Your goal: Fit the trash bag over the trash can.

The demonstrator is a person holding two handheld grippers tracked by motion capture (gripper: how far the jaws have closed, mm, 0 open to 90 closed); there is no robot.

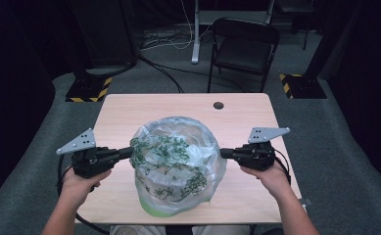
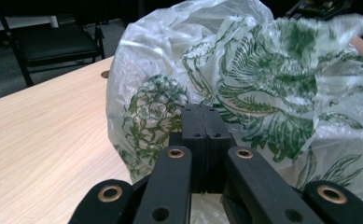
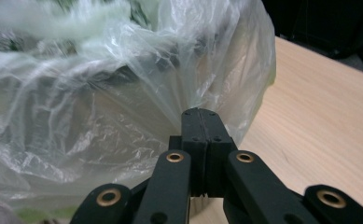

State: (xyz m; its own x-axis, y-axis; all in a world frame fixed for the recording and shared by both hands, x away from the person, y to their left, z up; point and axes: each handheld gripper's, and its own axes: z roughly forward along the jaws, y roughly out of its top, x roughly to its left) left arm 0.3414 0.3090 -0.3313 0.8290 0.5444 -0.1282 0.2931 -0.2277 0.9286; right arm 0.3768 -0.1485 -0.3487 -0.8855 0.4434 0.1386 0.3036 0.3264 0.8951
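A clear plastic bag (image 1: pixel 178 161) printed with green leaves bulges in the middle of the wooden table (image 1: pixel 124 115), domed over something round that shows only dimly through the film. My left gripper (image 1: pixel 130 152) meets the bag's left side, jaws shut, with the tips (image 2: pixel 202 112) pressed into the printed film (image 2: pixel 263 84). My right gripper (image 1: pixel 222 153) is at the bag's right side, also shut. In the right gripper view the film (image 3: pixel 100 116) creases toward the jaw tips (image 3: pixel 201 114), pinched between them. A green edge (image 1: pixel 158 211) shows under the bag's near side.
The table has a dark cable hole (image 1: pixel 218 105) near its far edge. A black folding chair (image 1: pixel 244 46) stands beyond it, with cables on the floor and dark stands with yellow-striped feet (image 1: pixel 87 90) at either side.
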